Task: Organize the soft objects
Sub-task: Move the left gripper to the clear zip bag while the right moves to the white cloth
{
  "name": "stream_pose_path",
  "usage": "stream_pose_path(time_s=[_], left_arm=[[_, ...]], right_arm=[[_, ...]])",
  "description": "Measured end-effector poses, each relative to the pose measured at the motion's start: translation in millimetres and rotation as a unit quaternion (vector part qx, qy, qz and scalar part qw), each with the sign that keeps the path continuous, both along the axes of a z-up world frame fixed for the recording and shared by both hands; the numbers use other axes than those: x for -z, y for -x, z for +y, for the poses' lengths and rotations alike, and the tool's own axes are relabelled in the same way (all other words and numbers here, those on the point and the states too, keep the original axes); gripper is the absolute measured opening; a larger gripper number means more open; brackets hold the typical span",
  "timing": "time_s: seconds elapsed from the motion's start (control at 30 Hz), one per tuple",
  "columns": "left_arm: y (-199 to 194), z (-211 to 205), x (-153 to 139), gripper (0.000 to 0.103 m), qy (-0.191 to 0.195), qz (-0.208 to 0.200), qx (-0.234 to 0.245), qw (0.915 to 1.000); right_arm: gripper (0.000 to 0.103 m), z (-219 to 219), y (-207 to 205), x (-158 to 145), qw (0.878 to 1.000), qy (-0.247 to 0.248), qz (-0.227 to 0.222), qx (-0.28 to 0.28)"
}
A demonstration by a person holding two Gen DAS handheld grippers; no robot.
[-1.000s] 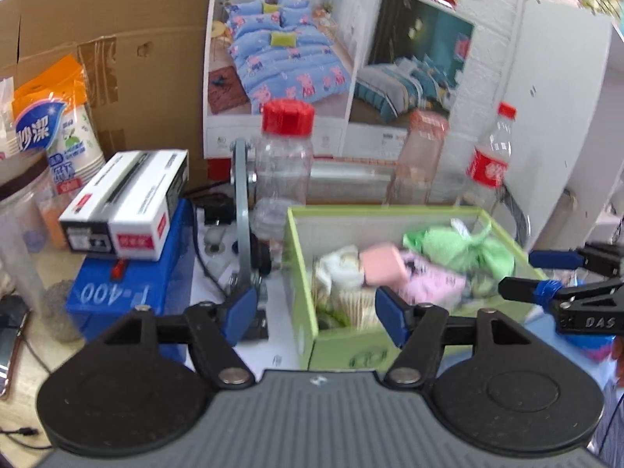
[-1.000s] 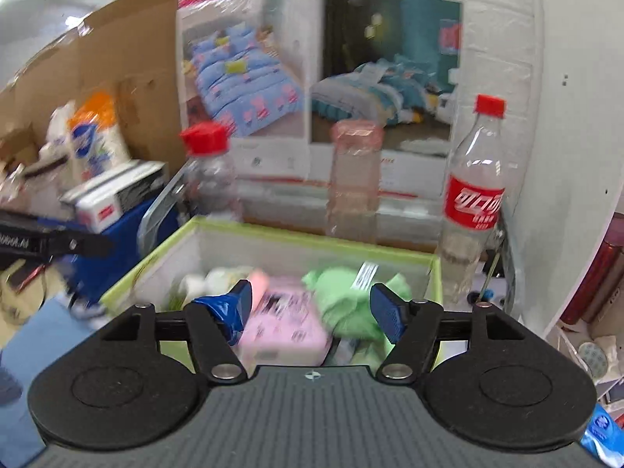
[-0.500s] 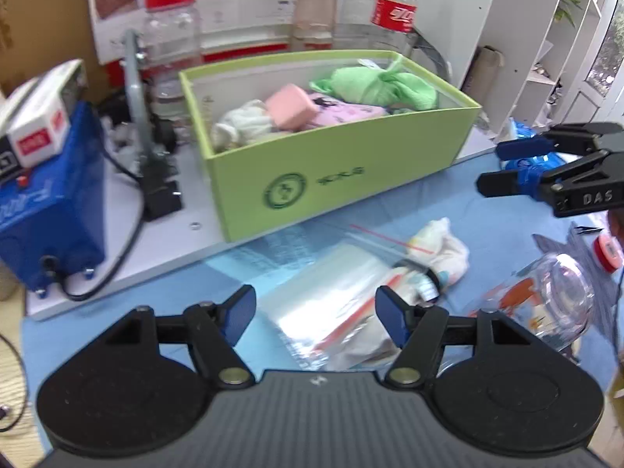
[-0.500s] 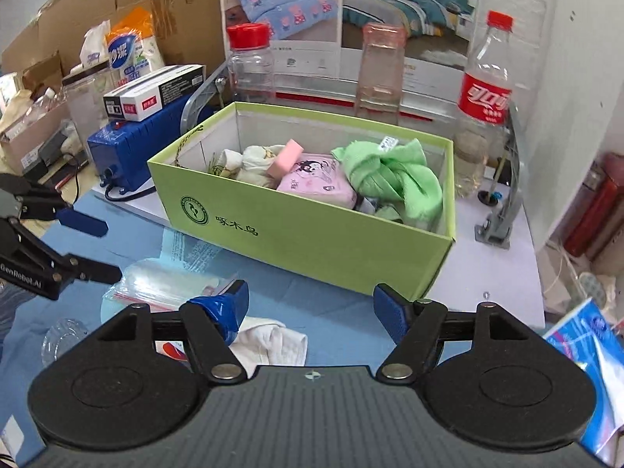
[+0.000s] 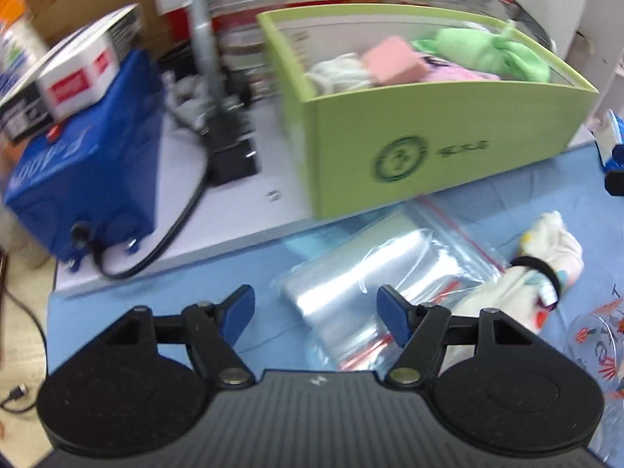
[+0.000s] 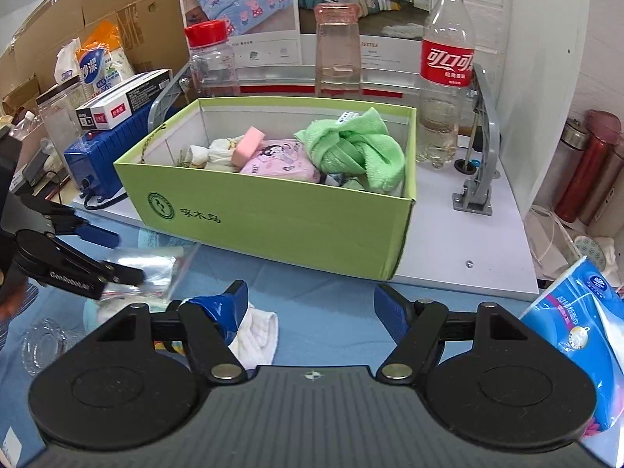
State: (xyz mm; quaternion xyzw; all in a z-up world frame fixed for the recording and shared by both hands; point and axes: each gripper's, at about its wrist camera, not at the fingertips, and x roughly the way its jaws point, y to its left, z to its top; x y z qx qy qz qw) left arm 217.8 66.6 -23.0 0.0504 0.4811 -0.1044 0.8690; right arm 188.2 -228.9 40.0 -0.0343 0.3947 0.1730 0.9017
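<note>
Crinkly clear plastic bags [image 5: 374, 269], flat

The left gripper [image 5: 316, 308] is showing a black body with a ribbed grey plate in the middle and a tiny white mark on it. Two big round black discs are sitting at the sides. Black bars are running out to two blue fingertips [image 5: 392, 312], and a shiny silver screw is sitting at each joint. The right gripper [image 6: 310, 306] is looking much the same — black discs, silver screws, blue tips — but blue tape is wrapping its left fingertip [image 6: 220, 308]. In the right camera, white letters are showing on the left gripper's black arm.
</note>
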Motion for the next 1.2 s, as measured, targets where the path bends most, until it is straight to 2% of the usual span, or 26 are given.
stream_pose_path(time_s=[0.1,0.2,0.27,0.37,0.47,0.53,0.63,0.77,0.87,1.0,1.07,1.2], left_arm=[[7.9,26.4,-0.3,0.069,0.019,0.004,-0.035,0.9992],[20.4,42.8,-9.3,0.069,0.035,-0.013,-0.053,0.9979],[27.3,50.8,-16.0,0.069,0.052,-0.021,-0.062,0.9965],[34.9,59.9,-20.0,0.069,0.062,-0.027,-0.069,0.9953],[41.2,65.0,-20.3,0.069,0.059,-0.027,-0.070,0.9955],[44.3,66.8,-19.0,0.069,0.050,-0.027,-0.070,0.9960],[40.7,68.0,-16.2,0.069,0.054,-0.025,-0.075,0.9954],[30.7,65.2,-14.6,0.069,0.070,-0.016,-0.078,0.9944],[26.8,56.5,-15.3,0.069,0.066,-0.016,-0.071,0.9952],[22.0,44.2,-16.7,0.069,0.062,-0.016,-0.062,0.9960],[20.4,37.9,-17.9,0.069,0.060,-0.018,-0.059,0.9963],[22.2,26.5,-20.3,0.069,0.057,-0.021,-0.042,0.9972]], right_arm=[[0.057,9.6,-3.8,1.5,1.000,0.006,0.006,-0.021],[0.057,40.0,-4.5,-2.5,0.994,0.044,0.018,-0.101],[0.057,64.4,-5.9,-6.1,0.982,0.071,0.032,-0.172],[0.058,97.4,-11.5,-6.9,0.963,0.109,0.053,-0.241],[0.057,120.9,-13.3,0.6,0.936,0.141,0.082,-0.313],[0.057,127.3,-10.0,7.2,0.919,0.157,0.092,-0.349],[0.057,126.3,-8.3,16.4,0.905,0.171,0.104,-0.374],[0.058,132.9,-14.3,31.1,0.905,0.185,0.103,-0.369],[0.058,135.6,-23.4,39.6,0.908,0.172,0.112,-0.366],[0.058,117.7,-43.8,45.7,0.926,0.105,0.168,-0.323],[0.058,101.1,-57.9,48.2,0.938,0.062,0.195,-0.278],[0.059,66.5,-66.9,47.6,0.962,0.034,0.190,-0.194]])
